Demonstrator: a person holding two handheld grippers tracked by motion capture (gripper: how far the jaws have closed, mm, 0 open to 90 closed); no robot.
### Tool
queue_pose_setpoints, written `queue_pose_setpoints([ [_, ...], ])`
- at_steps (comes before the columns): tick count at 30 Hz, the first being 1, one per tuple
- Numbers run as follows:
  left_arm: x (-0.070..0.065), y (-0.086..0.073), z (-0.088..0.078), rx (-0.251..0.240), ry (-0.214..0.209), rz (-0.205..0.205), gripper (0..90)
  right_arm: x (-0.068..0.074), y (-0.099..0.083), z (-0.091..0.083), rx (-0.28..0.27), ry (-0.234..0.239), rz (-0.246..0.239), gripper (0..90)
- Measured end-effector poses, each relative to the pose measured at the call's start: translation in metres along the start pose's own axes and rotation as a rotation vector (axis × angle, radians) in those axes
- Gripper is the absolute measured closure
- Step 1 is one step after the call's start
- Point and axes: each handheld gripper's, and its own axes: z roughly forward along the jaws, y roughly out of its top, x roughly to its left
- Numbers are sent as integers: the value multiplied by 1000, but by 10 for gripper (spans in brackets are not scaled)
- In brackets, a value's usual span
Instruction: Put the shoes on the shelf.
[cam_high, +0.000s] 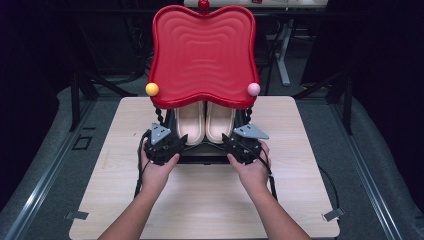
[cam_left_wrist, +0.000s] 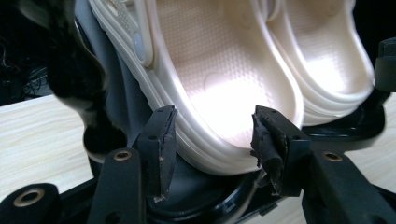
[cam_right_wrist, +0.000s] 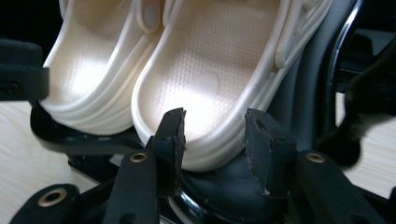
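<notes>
Pair of cream clogs (cam_high: 205, 122) sits on black stand (cam_high: 200, 155) under red tray (cam_high: 202, 55), mid counter (cam_high: 300, 150). L gripper (cam_left_wrist: 212, 135) & R gripper (cam_right_wrist: 212, 135) fingers open, each straddling a heel. Close evenly on heel rims, lift together.

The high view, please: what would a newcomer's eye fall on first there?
First, the big red wavy tray standing up at the table's far edge, a yellow ball and a pink ball at its lower corners. Below it, two cream clogs sit side by side on a black stand. The left gripper and right gripper, jaws open, reach toward the heels.
</notes>
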Motion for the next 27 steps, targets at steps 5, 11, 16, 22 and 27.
queue_pose_setpoints([
  [5, -3, -4, -12, -10, -19, 11, 490, 3, -2, -14, -7, 1, -38, 554],
  [11, -3, -13, -26, 0, -27, 41, 483, 1, -11, -30, 26, -32, -124, 530],
  [16, -1, -24, -37, 9, -35, 44, 479, -4, -22, -43, 37, -35, -123, 519],
  [22, 5, -41, -45, 26, -31, 30, 474, -9, -36, -54, 44, -54, -124, 510],
  [27, 8, -55, -55, 33, -36, 29, 469, -10, -51, -62, 50, -76, -133, 501],
])
